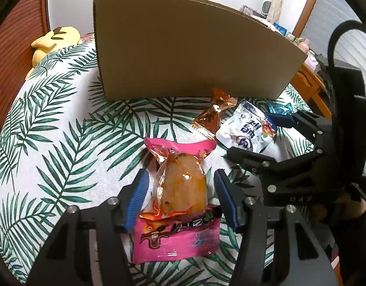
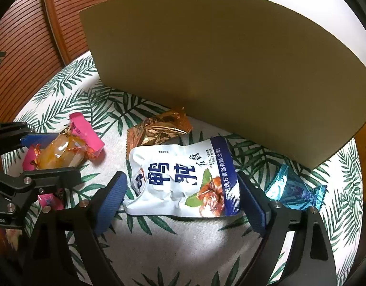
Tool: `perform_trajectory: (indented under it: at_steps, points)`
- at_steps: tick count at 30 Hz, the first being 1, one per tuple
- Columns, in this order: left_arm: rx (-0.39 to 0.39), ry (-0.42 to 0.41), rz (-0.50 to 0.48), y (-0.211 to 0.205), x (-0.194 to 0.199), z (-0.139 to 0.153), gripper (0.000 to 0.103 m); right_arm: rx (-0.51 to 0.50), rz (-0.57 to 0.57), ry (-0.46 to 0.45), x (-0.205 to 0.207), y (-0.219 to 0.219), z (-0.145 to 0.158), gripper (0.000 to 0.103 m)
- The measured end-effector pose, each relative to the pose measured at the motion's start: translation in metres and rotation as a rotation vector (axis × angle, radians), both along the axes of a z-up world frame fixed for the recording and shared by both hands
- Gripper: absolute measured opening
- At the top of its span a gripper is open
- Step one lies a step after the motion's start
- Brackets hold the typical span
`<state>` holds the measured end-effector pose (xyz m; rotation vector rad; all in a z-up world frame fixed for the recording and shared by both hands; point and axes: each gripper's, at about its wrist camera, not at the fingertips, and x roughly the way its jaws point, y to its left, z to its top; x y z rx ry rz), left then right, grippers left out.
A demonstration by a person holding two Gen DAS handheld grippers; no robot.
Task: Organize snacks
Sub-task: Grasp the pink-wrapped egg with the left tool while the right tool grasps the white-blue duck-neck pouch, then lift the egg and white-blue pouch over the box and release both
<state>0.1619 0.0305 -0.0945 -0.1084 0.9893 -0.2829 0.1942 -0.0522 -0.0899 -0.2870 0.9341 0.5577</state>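
A pink snack packet [image 1: 180, 190] with a yellowish piece inside lies on the leaf-print cloth, between the blue pads of my left gripper [image 1: 181, 174]. That gripper is open, with a gap on each side of the packet. My right gripper [image 2: 181, 178] straddles a white and blue snack pouch [image 2: 180, 178] lying flat. Its pads stand close beside the pouch's edges without squeezing it. An orange-gold wrapper [image 2: 159, 131] and a blue wrapper [image 2: 295, 190] lie near the tall cardboard box [image 2: 230, 83]. The right wrist view shows the left gripper [image 2: 51, 157] around the pink packet [image 2: 63, 152].
The cardboard box [image 1: 183, 47] stands upright just behind the snacks, its inside hidden. The round table's leaf-print cloth [image 1: 63, 131] falls away at the left. A yellow plush toy [image 1: 54, 38] sits beyond the far-left edge. Wooden furniture [image 1: 309, 83] stands to the right.
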Motion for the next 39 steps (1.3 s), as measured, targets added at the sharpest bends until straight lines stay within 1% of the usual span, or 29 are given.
perform_trajectory:
  at_steps: [3,4,5,6,7,12,13,14,15,16,18,24,28,34,39]
  points:
    - [-0.014,-0.015,-0.014,0.004,-0.003,0.001,0.048,-0.005,0.005,0.004,0.002,0.002,0.0,0.094]
    - [-0.016,-0.02,-0.019,0.004,-0.004,0.003,0.043,-0.007,0.008,0.006,0.003,0.003,0.0,0.094]
    - [-0.02,-0.027,-0.022,0.005,-0.005,0.004,0.039,-0.005,0.013,0.008,0.003,0.003,0.0,0.091]
    - [-0.022,-0.035,-0.022,0.007,-0.006,0.006,0.037,-0.003,0.021,0.008,0.003,0.003,0.001,0.086]
    - [-0.027,-0.04,-0.021,0.007,-0.007,0.007,0.034,-0.002,0.022,0.011,0.003,0.003,0.002,0.086]
    - [-0.019,-0.057,-0.03,0.005,-0.008,0.01,0.032,0.012,0.022,0.016,0.0,0.002,0.003,0.08]
    - [-0.022,-0.058,-0.031,0.005,-0.009,0.01,0.032,0.032,0.019,0.019,-0.001,-0.001,0.004,0.077]
    - [-0.025,-0.06,-0.031,0.005,-0.009,0.01,0.032,0.072,0.025,0.023,-0.003,-0.004,0.009,0.064]
    - [-0.027,-0.062,-0.03,0.004,-0.01,0.011,0.032,0.095,0.021,0.034,-0.004,-0.006,0.012,0.064]
    - [-0.032,-0.063,-0.03,0.005,-0.01,0.012,0.032,0.086,0.012,0.036,-0.005,-0.006,0.011,0.064]
    - [-0.041,-0.067,-0.028,0.006,-0.011,0.013,0.032,0.065,0.023,0.009,-0.009,-0.004,0.01,0.064]
    - [-0.062,-0.106,-0.031,0.009,-0.018,0.021,0.032,0.085,0.005,0.01,-0.01,-0.007,0.01,0.064]
    - [-0.07,-0.133,-0.028,0.01,-0.018,0.029,0.032,0.095,-0.001,-0.006,-0.019,-0.009,0.013,0.064]
    - [-0.083,-0.182,-0.027,0.011,-0.015,0.048,0.032,0.124,-0.004,-0.039,-0.027,-0.018,0.029,0.064]
    - [-0.1,-0.236,-0.038,0.01,-0.009,0.069,0.032,0.162,-0.009,-0.084,-0.027,-0.032,0.054,0.065]
